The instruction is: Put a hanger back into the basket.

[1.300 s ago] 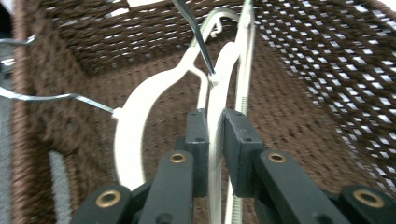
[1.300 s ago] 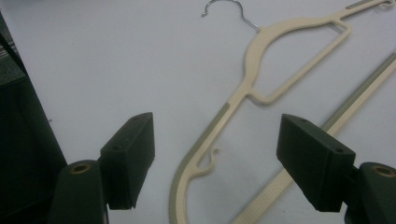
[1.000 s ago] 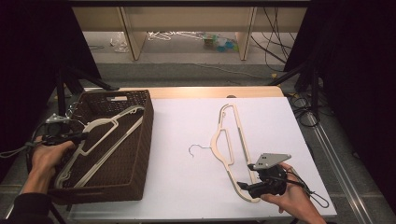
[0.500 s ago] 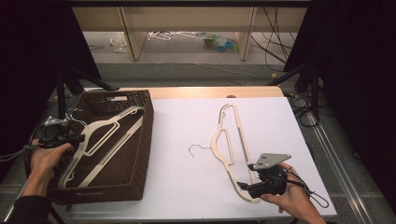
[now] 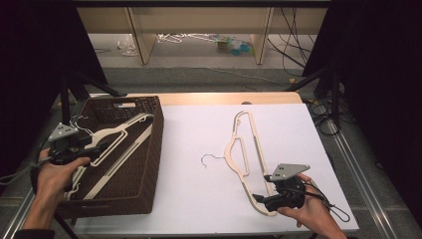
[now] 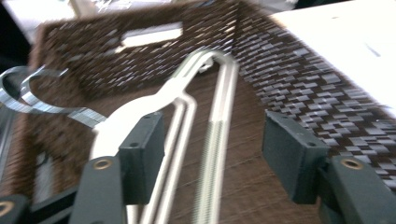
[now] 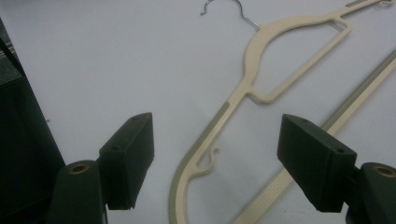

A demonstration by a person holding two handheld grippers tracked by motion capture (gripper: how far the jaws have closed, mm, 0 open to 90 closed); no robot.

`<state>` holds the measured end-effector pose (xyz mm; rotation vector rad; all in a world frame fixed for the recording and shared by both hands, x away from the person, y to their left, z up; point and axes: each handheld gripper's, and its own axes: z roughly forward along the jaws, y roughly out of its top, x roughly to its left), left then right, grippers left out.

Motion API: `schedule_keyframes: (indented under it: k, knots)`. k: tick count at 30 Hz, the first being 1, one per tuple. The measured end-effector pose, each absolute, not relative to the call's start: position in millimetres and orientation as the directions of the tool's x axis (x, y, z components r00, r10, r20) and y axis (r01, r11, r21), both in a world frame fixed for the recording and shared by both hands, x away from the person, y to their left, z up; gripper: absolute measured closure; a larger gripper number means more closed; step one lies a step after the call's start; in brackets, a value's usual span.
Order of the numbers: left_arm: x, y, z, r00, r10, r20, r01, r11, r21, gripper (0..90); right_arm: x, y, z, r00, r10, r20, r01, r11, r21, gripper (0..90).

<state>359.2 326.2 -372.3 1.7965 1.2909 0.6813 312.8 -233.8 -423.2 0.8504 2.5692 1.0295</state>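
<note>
Across the white table [image 5: 199, 209], bare surface lies open between the brown wicker basket [image 5: 149, 164] at the left edge and the cream hanger [image 5: 242, 149] lying flat to the right of the middle, with more free white beyond the hanger toward the right edge. That hanger's metal hook [image 5: 211, 158] points left, and its lower end curves round just beside the right gripper [image 5: 259, 197], which sits near the table's front edge. Its fingers [image 7: 128, 158] stand wide apart with the hanger's ribbed arm and small notch hook between them, the pads not touching it.

Inside the basket lie cream hangers [image 5: 119, 144] slanting from the far right corner down toward the near left, and wire hooks [image 5: 79, 124] show by the left wall. The left gripper [image 5: 102, 145] hovers over the basket's left side; its fingers [image 6: 140, 158] have just been opening and stand clear of the hanger bars [image 6: 210, 140] that run between them, gripping nothing. One bar has a ribbed, greyish strip along it.
</note>
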Motion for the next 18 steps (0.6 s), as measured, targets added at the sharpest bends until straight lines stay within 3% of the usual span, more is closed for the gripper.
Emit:
schedule_keyframes:
  k: [7, 18]
  knots:
    - [340, 285, -365, 0.435, 0.9, -0.034, 0.447, -0.183, 0.876, 25.6, 313, -234, -423, -0.804, 0.594, -0.007, 0.431, 0.59, 0.683, 28.1]
    - [319, 232, -368, 0.559, 0.828, -0.043, 0.368, -0.201, 0.908, 18.1, 314, -233, -427, -0.796, 0.605, 0.005, 0.438, 0.57, 0.695, 28.1]
